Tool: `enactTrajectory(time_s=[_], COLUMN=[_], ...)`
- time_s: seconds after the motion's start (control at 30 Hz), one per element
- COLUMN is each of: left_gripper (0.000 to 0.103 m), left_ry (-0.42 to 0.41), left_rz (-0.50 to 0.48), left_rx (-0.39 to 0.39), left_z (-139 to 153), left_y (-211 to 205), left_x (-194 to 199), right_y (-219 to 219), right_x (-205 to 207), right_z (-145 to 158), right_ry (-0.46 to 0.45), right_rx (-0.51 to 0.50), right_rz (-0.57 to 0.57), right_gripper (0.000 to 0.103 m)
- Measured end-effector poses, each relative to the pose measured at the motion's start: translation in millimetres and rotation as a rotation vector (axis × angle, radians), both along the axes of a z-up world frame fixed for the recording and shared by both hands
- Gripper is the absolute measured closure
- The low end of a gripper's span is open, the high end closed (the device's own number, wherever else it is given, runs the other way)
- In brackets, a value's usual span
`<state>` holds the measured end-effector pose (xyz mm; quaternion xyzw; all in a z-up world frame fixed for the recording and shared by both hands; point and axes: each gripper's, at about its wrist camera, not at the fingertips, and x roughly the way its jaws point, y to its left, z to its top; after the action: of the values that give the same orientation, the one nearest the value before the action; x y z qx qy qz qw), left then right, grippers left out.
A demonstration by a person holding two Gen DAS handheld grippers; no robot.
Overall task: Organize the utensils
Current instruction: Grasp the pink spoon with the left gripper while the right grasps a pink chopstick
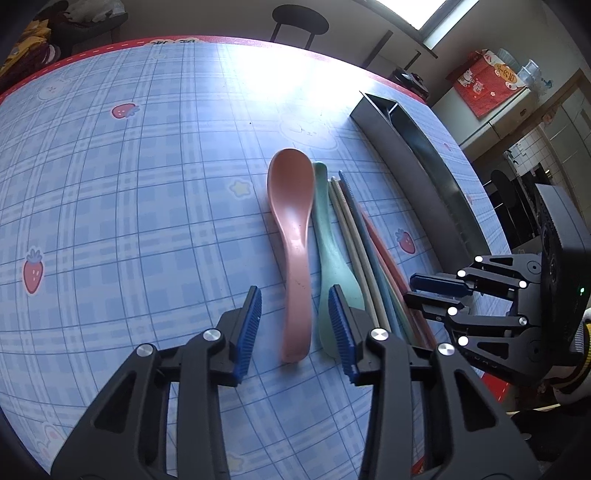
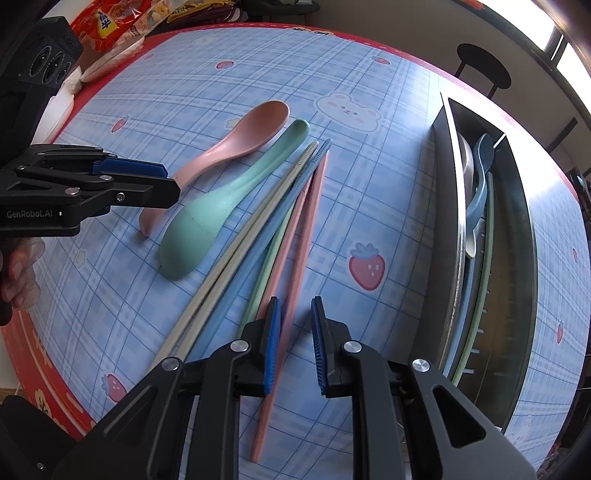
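A pink spoon (image 1: 291, 236) (image 2: 236, 144) and a green spoon (image 1: 330, 251) (image 2: 229, 199) lie side by side on the blue checked tablecloth, with several coloured chopsticks (image 1: 369, 258) (image 2: 280, 221) beside them. My left gripper (image 1: 295, 325) (image 2: 162, 182) is open, its jaws on either side of the pink spoon's handle. My right gripper (image 2: 295, 343) (image 1: 413, 290) is open, straddling a pink chopstick (image 2: 299, 266) at its near end. A dark metal tray (image 2: 517, 258) (image 1: 413, 158) to the right holds a blue spoon (image 2: 480, 184) and chopsticks.
The red table border (image 2: 48, 347) marks the near edge. Snack bags (image 2: 110, 22) and white dishes (image 2: 62, 99) lie at the far left corner. A black stool (image 1: 299, 22) stands beyond the table. A hand (image 2: 20, 269) holds the left gripper.
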<state>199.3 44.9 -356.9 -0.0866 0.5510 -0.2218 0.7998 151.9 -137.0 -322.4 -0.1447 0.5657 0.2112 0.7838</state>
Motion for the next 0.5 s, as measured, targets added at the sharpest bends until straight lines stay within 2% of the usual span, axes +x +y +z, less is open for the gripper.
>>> enactTrajectory(time_s=[0.27,0.43,0.5], left_gripper=[0.072,0.084,0.086], left_ry=[0.036,0.06,0.065], left_rz=[0.071,0.053,0.04], left_rx=[-0.098,-0.119,-0.124], left_z=[-5,-12,-14], left_y=[6,1,-3], left_x=[23,24,21], right_y=[-1,-2,-3], right_x=[-1,-1,-1], right_z=[1,2,2], right_ry=[-0.002,-0.003,-0.002], right_rx=[0.007,0.012,0.013], right_rz=[0.003,0.003,0.003], right_gripper=[0.086,0.086,0.086])
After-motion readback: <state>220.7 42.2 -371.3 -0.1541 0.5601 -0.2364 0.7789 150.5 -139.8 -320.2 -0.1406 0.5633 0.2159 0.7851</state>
